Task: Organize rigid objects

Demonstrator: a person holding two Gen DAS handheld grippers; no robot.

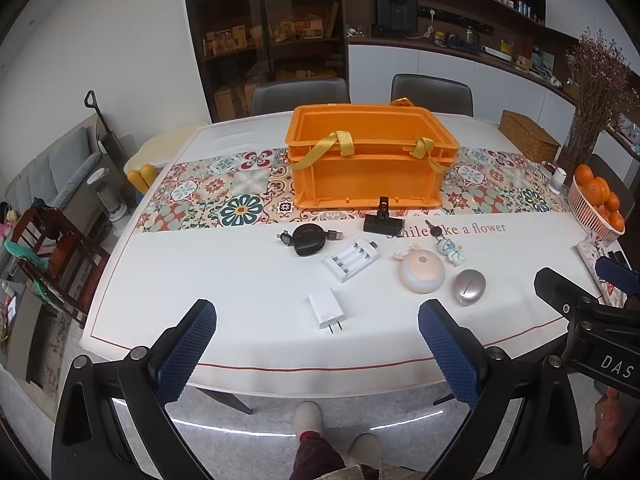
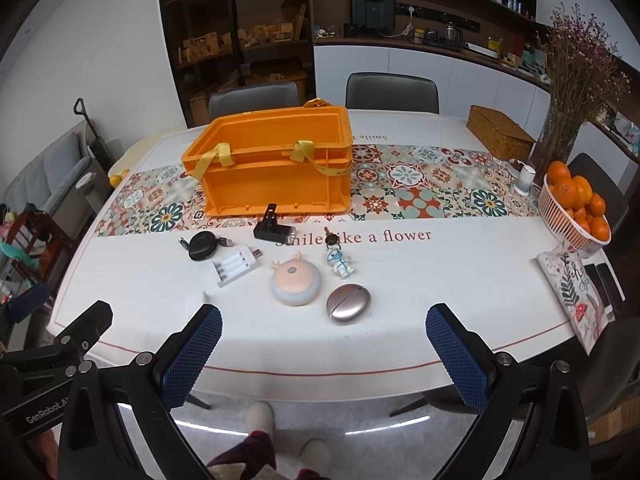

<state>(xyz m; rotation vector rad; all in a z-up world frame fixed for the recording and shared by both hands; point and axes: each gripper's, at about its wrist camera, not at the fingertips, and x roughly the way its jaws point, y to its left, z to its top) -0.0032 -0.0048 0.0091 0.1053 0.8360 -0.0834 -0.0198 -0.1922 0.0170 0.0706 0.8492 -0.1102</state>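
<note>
Both grippers, left (image 1: 316,344) and right (image 2: 324,344), hang empty with jaws wide open short of the table edge, small items lying loose before the orange crate (image 1: 366,160); recommend squaring onto the nearest white charger plug (image 1: 326,309) across its narrow sides.

Crate (image 1: 366,160) sits mid-table (image 1: 224,280) on the patterned runner (image 1: 224,196). Clip light (image 1: 383,220) just before it. Nearer row, left to right: retractable cable reel (image 1: 307,239), battery charger (image 1: 351,259), deer-eared night light (image 1: 421,273), figurine keychain (image 1: 450,246). Metal oval (image 1: 469,287) right of night light; wall plug adapter (image 1: 326,310) nearest the edge. Wicker box (image 1: 528,136), orange basket (image 1: 596,204) far right.
</note>
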